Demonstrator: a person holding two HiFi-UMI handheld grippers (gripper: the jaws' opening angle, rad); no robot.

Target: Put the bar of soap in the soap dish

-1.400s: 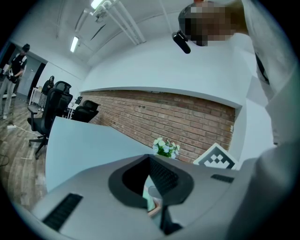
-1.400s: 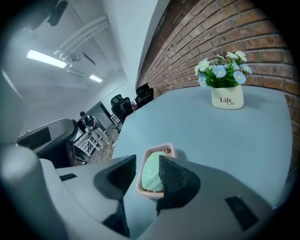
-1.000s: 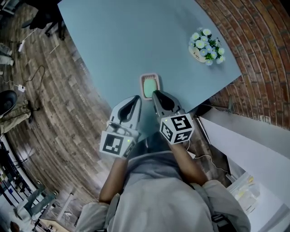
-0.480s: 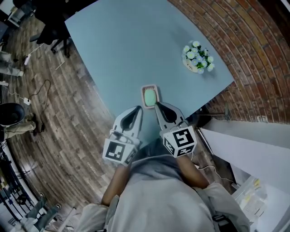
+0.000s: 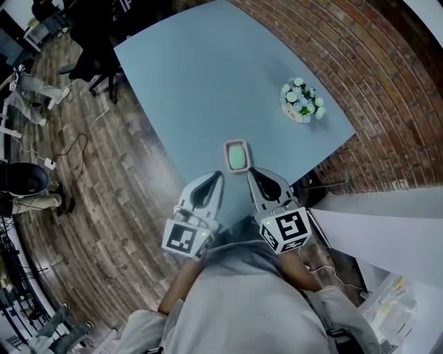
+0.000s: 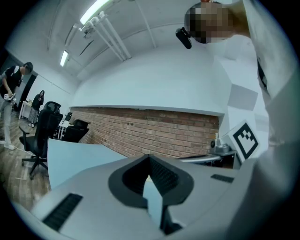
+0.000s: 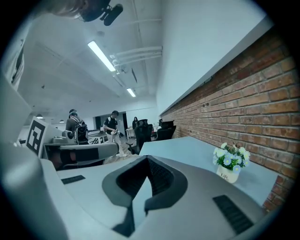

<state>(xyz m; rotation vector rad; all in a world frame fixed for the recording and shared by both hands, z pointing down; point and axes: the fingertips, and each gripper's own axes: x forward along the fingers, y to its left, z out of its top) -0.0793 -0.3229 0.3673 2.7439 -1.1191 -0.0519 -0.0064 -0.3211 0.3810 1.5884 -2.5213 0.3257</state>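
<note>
**Task looks finished; both tools empty**

On the pale blue rectangular table, the small pink plastic soap dish holds the green oval bar of soap, its long axis running away from the person. It lies just ahead of both tools, with the grey right gripper nearer than the grey left gripper. Both are clenched on nothing, and neither touches the dish.

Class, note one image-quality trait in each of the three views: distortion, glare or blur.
Head view: fisheye curves the brick wall; soap dish sharp. Left gripper view: dark round vignette, ceiling light glare. Right gripper view: strip light glares; flowers crisp.
</note>
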